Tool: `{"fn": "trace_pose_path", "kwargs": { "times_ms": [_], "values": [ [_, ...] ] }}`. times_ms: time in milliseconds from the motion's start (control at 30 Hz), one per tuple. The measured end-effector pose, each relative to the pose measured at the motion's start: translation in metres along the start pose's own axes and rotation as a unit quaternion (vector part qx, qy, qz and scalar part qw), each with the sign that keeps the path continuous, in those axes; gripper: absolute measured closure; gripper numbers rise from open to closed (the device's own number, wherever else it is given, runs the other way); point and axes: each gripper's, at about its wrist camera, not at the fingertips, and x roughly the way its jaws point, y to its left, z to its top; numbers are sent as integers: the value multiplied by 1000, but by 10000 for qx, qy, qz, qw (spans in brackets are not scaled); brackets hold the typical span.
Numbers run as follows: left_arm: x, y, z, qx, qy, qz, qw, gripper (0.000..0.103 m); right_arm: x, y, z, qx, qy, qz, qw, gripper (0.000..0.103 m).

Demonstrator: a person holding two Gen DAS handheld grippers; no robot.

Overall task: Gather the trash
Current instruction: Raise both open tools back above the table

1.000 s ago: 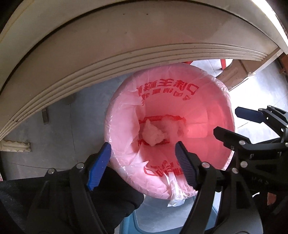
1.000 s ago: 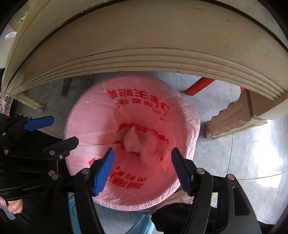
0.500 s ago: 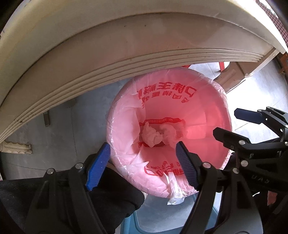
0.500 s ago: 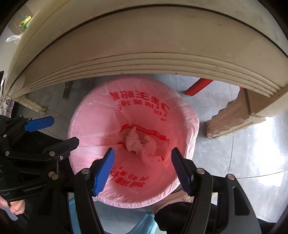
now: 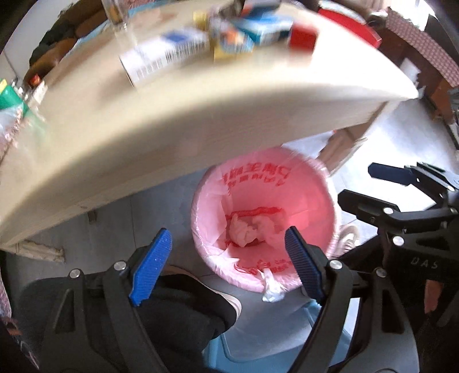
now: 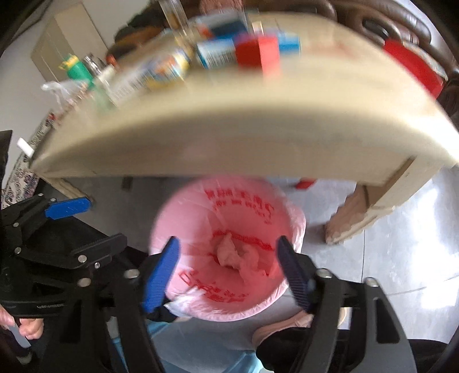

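A bin lined with a pink bag (image 5: pixel 275 183) stands on the floor under the table edge; it also shows in the right wrist view (image 6: pixel 238 212). Crumpled white tissue trash (image 5: pixel 243 229) lies at its bottom, seen too in the right wrist view (image 6: pixel 232 255). My left gripper (image 5: pixel 226 266) is open and empty above the bin's near rim. My right gripper (image 6: pixel 229 272) is open and empty over the bin; it also shows at the right of the left wrist view (image 5: pixel 381 189). The left gripper shows at the left of the right wrist view (image 6: pixel 77 226).
A cream table (image 5: pixel 143 120) overhangs the bin. On it lie a white box (image 5: pixel 163 57), a red box (image 5: pixel 301 37), blue cartons (image 5: pixel 264 28), a glass (image 5: pixel 117 14) and a green bottle (image 6: pixel 74 66). A table leg (image 6: pixel 352 215) stands right of the bin. Blue stool (image 5: pixel 269 344) below.
Both grippers have risen and pulled back from the bin. The tabletop with its boxes has come into view, and the bin looks smaller. Both stay open and empty.
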Motion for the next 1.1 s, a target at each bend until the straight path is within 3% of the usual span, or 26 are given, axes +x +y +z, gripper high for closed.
{"fn": "trace_pose_path", "kwargs": {
  "times_ms": [33,233,333,600,800,1100],
  "values": [
    [-16,2,2,70,-101,-11,9999,23,-8,4,2,-37,-103,-5,9999,22],
    [-106,17,20,203,-851,6,9962,16,-91,34,29,-596,-976,-32,9934,21],
    [-145,25,30,211,-1155,-114,9930,13,-138,42,46,-749,-1462,146,9863,11],
    [-227,38,50,506,-1804,-425,9814,10,-212,47,79,-1015,-2035,469,9727,8],
    [-237,40,62,789,-1844,-616,9777,9,-227,39,95,-1030,-2117,520,9705,7],
    [-198,41,93,924,-1508,-600,9824,9,-193,26,115,-1006,-1856,433,9765,7]
  ]
}}
